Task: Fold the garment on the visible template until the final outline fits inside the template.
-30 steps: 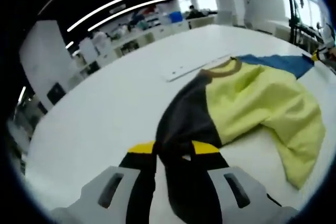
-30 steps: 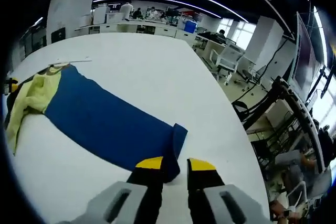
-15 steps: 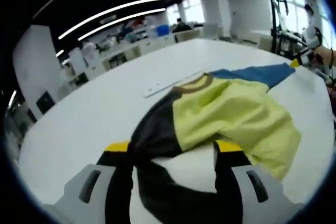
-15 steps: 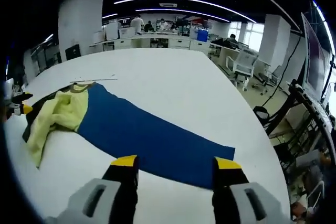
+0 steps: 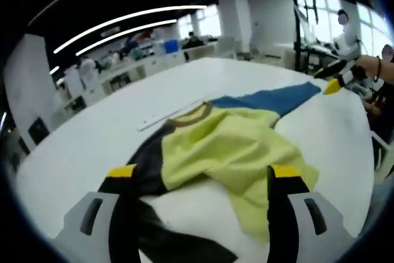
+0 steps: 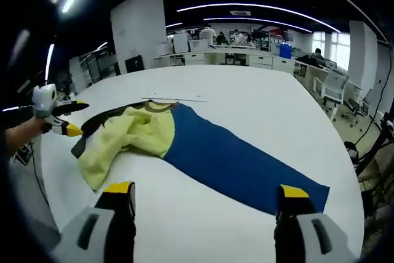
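We hold both grippers spread wide above a soft three-colour garment lying crumpled on a smooth white table.

In the left gripper view our left gripper [image 5: 200, 177] has its yellow-tipped black jaws far apart, holding nothing, and the garment [image 5: 228, 146] lies between and just beyond them: a rumpled yellow-green middle panel with loose folds, a dark charcoal sleeve trailing toward us, a brown ribbed collar, and a blue sleeve stretching away. In the right gripper view our right gripper [image 6: 206, 192] is likewise splayed and empty over the matte table [image 6: 246, 97], with the blue sleeve [image 6: 234, 161] laid out flat as a long tapering strip and the yellow-green part bunched at its far end. A thin pale strip [image 6: 175, 99] lies on the table just beyond the collar.
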### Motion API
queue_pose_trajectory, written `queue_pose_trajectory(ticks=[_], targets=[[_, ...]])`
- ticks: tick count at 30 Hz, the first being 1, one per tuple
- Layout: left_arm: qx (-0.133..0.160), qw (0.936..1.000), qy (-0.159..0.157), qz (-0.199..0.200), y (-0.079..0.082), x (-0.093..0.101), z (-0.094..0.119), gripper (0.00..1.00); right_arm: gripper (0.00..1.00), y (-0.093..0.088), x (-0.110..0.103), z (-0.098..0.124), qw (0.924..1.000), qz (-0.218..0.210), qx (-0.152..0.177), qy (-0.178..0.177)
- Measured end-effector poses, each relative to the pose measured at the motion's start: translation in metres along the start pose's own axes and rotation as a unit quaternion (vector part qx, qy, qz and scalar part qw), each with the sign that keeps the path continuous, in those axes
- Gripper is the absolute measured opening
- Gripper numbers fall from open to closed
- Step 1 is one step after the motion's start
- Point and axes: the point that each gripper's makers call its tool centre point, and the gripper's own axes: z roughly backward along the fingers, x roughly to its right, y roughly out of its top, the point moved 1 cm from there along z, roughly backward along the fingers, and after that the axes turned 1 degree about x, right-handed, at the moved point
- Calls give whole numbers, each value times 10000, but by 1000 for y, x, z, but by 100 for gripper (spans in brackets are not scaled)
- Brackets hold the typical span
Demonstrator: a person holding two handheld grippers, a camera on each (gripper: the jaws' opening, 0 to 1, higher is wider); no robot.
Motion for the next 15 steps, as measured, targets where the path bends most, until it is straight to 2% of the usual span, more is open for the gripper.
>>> queue_pose_trajectory(ticks=[5,8,13,15], targets=[[119,9998,-137,91,7,26,-1,80,99,3,-24,3,9992,123,109,374],[180,9996,-150,123,12,43,-5,79,100,1,-45,5,9966,184,62,801],[181,9995,-170,188,16,64,-14,75,100,-1,-62,8,9940,459,37,989],[219,9991,-234,275,17,79,-20,74,100,-5,-69,9,9927,605,-27,1043]])
